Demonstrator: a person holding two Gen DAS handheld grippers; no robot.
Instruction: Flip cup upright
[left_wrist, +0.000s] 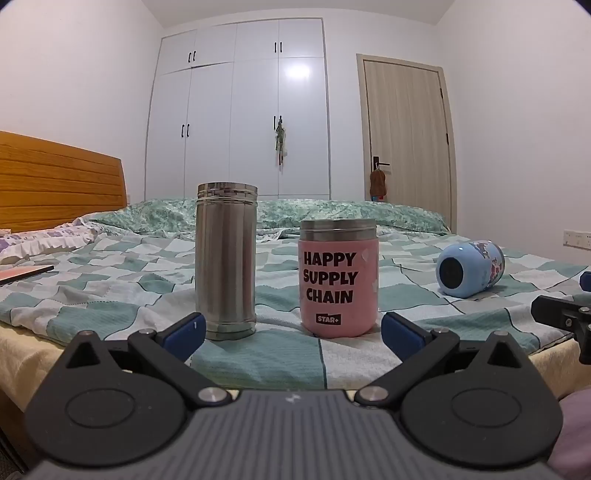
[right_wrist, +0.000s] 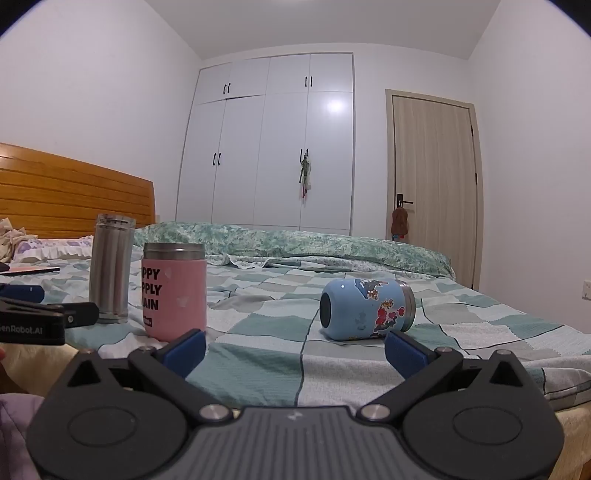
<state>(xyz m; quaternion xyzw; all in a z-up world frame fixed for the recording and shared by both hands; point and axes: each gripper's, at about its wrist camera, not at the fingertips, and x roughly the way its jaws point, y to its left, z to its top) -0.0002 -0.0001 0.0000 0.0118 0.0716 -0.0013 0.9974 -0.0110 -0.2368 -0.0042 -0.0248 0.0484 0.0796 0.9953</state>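
Sideways on the checked bedspread (right_wrist: 258, 354), the blue cup (right_wrist: 367, 309) lies with its long axis running left to right, dark base toward the pink mug (right_wrist: 174, 291) and steel rim to the right. It sits just ahead and slightly right of the right gripper (right_wrist: 295, 347), whose jaws are spread wide and hold nothing. Equally wide and empty, the left gripper (left_wrist: 291, 332) faces the steel flask (left_wrist: 226, 260) and mug, farther from the cup.

walls: white | wardrobe (left_wrist: 238, 110): white, far wall | door (left_wrist: 406, 136): beige, shut | headboard (left_wrist: 59, 184): wooden, left
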